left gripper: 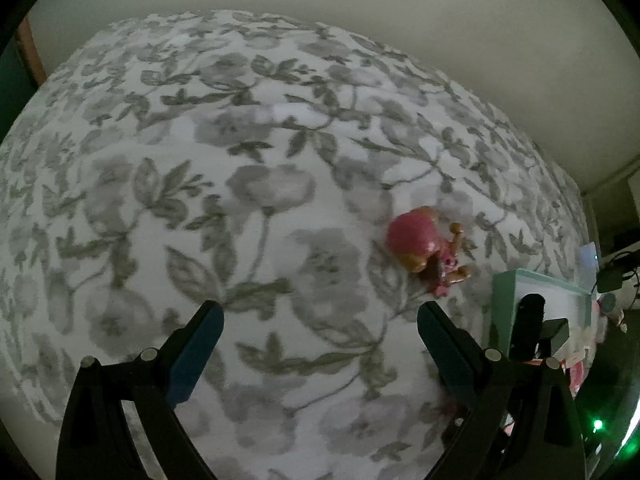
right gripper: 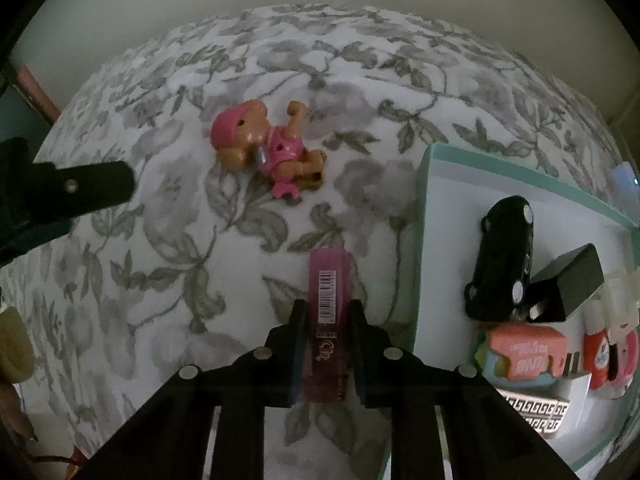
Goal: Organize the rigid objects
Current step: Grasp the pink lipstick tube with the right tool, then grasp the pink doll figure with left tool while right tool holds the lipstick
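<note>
While your right gripper (right gripper: 326,312) pinches the flat pink plastic stick (right gripper: 327,304) on the flowery grey-and-white bedspread (right gripper: 160,272), your left gripper (left gripper: 320,320) hangs spread wide — near the little pink-hatted toy puppy (left gripper: 426,256).

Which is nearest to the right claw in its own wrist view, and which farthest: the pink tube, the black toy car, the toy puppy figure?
1. Pink tube: between the right claw fingers.
2. Black toy car: right, in the box.
3. Toy puppy figure: farthest, upper left on the bedspread.
</note>
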A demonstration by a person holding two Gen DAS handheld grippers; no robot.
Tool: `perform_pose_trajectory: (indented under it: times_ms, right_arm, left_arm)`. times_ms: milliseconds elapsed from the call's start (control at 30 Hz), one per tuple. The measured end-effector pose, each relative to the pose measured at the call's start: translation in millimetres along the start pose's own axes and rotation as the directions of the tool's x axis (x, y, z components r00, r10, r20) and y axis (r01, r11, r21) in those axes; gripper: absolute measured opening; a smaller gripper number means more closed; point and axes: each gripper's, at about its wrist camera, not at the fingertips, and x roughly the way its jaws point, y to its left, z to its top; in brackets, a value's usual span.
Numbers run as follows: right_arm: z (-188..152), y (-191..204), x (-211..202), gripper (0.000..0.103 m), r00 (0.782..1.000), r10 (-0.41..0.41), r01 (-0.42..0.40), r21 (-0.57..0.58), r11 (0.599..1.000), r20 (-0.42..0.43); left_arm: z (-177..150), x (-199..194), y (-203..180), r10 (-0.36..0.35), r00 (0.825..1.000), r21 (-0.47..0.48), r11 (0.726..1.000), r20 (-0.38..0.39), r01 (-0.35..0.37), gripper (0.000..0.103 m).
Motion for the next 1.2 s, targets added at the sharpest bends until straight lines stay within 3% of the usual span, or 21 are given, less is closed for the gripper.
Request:
perform_pose_trajectory:
  times_ms: [533,1000,1200]
  right_arm:
    - [36.4,-33.4,0.3,0.021,0.993,0.104,-0.107,0.047,0.993,0.062]
    - [55.9,-32.8,10.6,0.021,0.985,0.157,-0.16,0.044,0.986,0.073]
    - [56.1,-32.5,12.7,0.021,0.985,0.157,-0.161,0.042,0.986,0.075]
  left_arm:
    - [22.8,35.9,-45.5,-0.069,0.995,0.04,0.997,0.067,0.067,0.097]
    - [31.4,65.2,-59.5,-0.034,0.997,0.073,0.997,0.064,0.029,0.097]
    - [28.2,64.0,-65.4,-0.078,0.995,0.105,0.992,0.063,0.071,0.068]
